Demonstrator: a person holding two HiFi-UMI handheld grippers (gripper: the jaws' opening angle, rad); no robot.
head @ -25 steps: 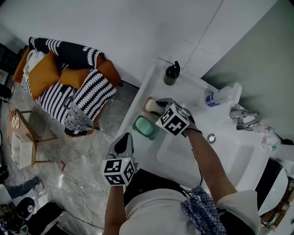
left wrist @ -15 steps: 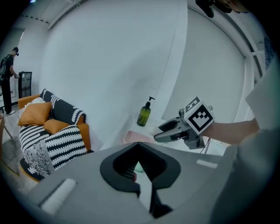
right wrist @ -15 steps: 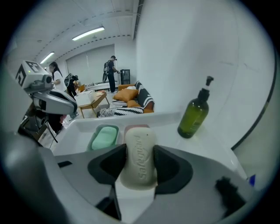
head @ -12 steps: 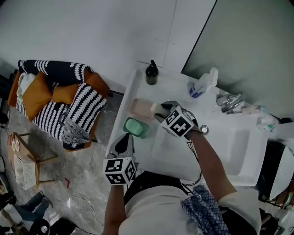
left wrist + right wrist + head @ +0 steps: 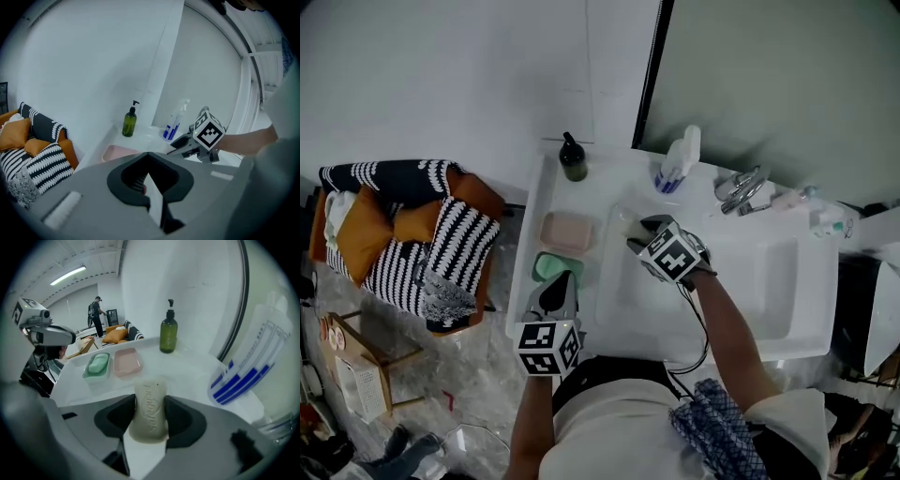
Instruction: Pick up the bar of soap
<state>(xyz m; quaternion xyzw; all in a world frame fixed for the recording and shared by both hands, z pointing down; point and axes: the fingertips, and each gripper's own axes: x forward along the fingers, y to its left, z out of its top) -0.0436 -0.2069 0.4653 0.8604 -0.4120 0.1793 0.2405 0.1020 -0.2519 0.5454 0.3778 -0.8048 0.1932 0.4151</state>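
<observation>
A cream bar of soap [image 5: 150,411] stands on end between the jaws of my right gripper [image 5: 149,414], which is shut on it. In the head view that gripper [image 5: 632,226] holds the soap [image 5: 624,219] over the back left rim of the white basin [image 5: 769,309]. The empty pink soap dish [image 5: 567,232] lies to its left. My left gripper [image 5: 560,278] hovers at the counter's front left, over the green soap dish [image 5: 546,266], jaws together and empty. From the left gripper view [image 5: 149,176] the right gripper [image 5: 174,146] is seen ahead.
A green bar lies in the green dish [image 5: 97,365] beside the pink dish [image 5: 127,362]. A dark green pump bottle [image 5: 573,157] and a blue-and-white spray bottle [image 5: 675,161] stand at the counter's back. The tap [image 5: 742,188] is at the back right. A striped sofa [image 5: 403,234] stands left of the counter.
My right gripper has carried the soap from the pink dish to the right, to the basin's rim. The left gripper has moved up toward the green dish.
</observation>
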